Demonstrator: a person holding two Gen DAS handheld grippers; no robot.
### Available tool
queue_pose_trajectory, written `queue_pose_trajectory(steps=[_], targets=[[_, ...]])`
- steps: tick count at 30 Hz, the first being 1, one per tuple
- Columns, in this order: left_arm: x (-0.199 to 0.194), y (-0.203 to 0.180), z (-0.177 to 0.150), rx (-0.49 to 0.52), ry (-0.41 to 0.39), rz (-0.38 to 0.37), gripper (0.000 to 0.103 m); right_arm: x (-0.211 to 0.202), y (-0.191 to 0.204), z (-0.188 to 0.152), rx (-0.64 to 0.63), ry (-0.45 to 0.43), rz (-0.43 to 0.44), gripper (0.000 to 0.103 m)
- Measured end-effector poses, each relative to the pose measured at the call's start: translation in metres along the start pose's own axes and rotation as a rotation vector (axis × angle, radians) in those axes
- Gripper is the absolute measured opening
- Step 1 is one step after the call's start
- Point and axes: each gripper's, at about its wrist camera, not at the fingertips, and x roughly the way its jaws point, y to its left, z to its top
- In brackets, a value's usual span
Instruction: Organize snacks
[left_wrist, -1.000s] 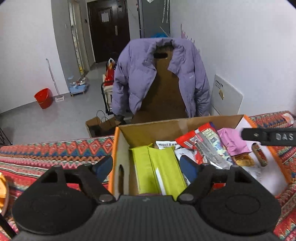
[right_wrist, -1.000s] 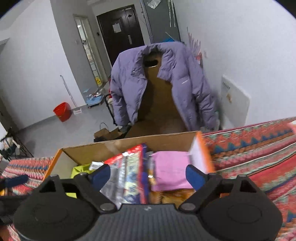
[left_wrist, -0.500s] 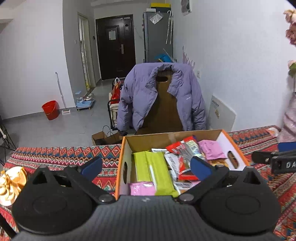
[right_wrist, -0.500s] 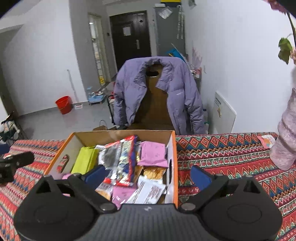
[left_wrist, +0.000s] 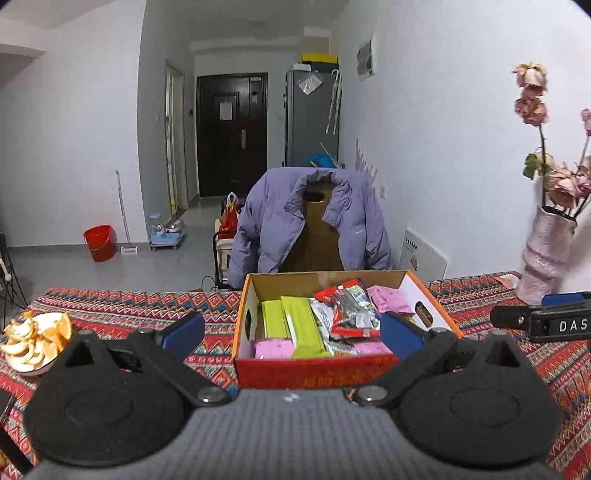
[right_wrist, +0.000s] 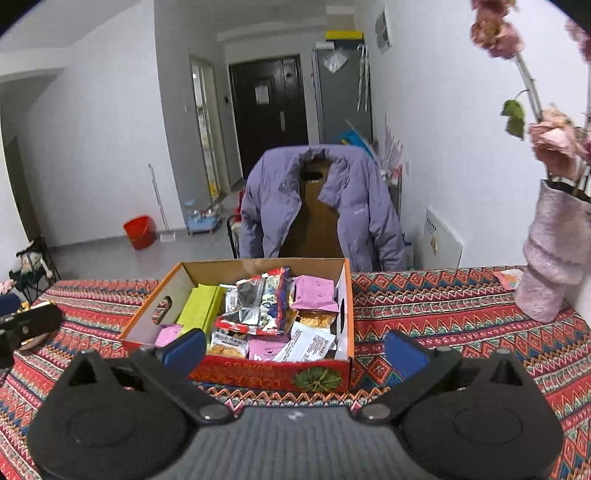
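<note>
An orange cardboard box (left_wrist: 314, 369) (right_wrist: 273, 373) stands on the patterned tablecloth, filled with snacks. Among them are green packs (left_wrist: 299, 325) (right_wrist: 201, 308), a red bag (left_wrist: 351, 310) (right_wrist: 266, 302) and pink packets (left_wrist: 391, 299) (right_wrist: 316, 291). My left gripper (left_wrist: 291, 330) hovers open in front of the box's near wall, holding nothing. My right gripper (right_wrist: 295, 349) hangs before the box's near right corner; its jaws are opening and nothing is between them. Each gripper shows at the edge of the other's view: the right gripper (left_wrist: 546, 321) and the left gripper (right_wrist: 29, 325).
A pink vase (left_wrist: 543, 254) (right_wrist: 554, 258) with dried flowers stands at the table's far right. A plate of orange peel (left_wrist: 33, 339) sits at the left. Behind the table is a chair draped with a purple jacket (left_wrist: 310, 221).
Both grippers pulled back and up from over the box, so the whole box now shows ahead. Their jaws spread wider.
</note>
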Motion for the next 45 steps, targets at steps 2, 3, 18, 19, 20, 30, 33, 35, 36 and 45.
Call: queue_pose_trajectory(steps=[2,3,18,19,20,30,33,35,36,45], targets=[[-0.021,-0.002,-0.012,-0.004,-0.015,0.011,0.103,-0.017,0.001,-0.012,0.010,-0.026,0.014,0.103],[-0.032,-0.001,-0.019,-0.011,-0.025,0.011,0.103,-0.026,0.001,-0.018,0.010,-0.043,0.019,0.103],[-0.178,-0.007,-0.142,0.037,-0.126,0.017,0.103,-0.144,0.032,-0.153,-0.107,-0.213,0.050,0.103],[-0.186,-0.008,-0.148,0.033,-0.125,0.010,0.103,-0.151,0.034,-0.162,-0.110,-0.218,0.053,0.103],[-0.191,-0.008,-0.152,0.032,-0.122,0.012,0.103,-0.158,0.037,-0.169,-0.115,-0.229,0.051,0.103],[-0.252,-0.018,-0.217,0.052,-0.167,0.044,0.103,-0.216,0.058,-0.248,-0.152,-0.289,0.035,0.103],[-0.273,-0.014,-0.238,0.047,-0.173,0.061,0.103,-0.239,0.065,-0.275,-0.157,-0.305,0.043,0.103],[-0.285,-0.009,-0.251,0.044,-0.169,0.079,0.103,-0.252,0.070,-0.290,-0.171,-0.314,0.059,0.103],[-0.291,-0.008,-0.254,0.048,-0.173,0.086,0.103,-0.258,0.072,-0.298,-0.166,-0.309,0.067,0.103],[-0.335,0.006,-0.300,0.029,-0.177,0.148,0.103,-0.309,0.083,-0.355,-0.193,-0.333,0.041,0.103]])
